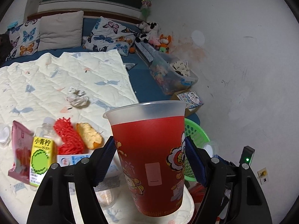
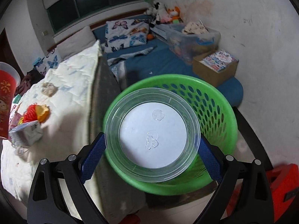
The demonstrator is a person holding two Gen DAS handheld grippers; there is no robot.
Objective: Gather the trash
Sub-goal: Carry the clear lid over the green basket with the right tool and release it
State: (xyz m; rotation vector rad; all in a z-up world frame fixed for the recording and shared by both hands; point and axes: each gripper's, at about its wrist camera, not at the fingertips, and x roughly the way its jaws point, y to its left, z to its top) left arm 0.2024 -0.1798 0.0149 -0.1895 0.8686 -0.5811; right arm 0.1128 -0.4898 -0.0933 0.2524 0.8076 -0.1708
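Note:
My left gripper [image 1: 150, 160] is shut on a red plastic cup [image 1: 149, 158] with a frosted rim, held upright above the bed's edge; the cup also shows in the right wrist view [image 2: 6, 100]. My right gripper [image 2: 152, 147] is shut on a clear round plastic container [image 2: 152, 140], held over the green perforated basket [image 2: 214, 100]. The basket peeks out behind the cup in the left wrist view [image 1: 196, 136]. On the white quilt [image 1: 56, 78] lie a crumpled tissue [image 1: 77, 98], a red foam net [image 1: 69, 136], a yellow drink carton [image 1: 42, 156] and a red snack wrapper [image 1: 19, 149].
A small clear bottle [image 1: 47, 127] and an orange peel piece [image 1: 89, 135] lie by the net. A clear storage bin [image 2: 192, 37] and a cardboard box [image 2: 214, 67] sit on the blue sheet by the wall. A red object [image 2: 280, 192] is on the floor at right.

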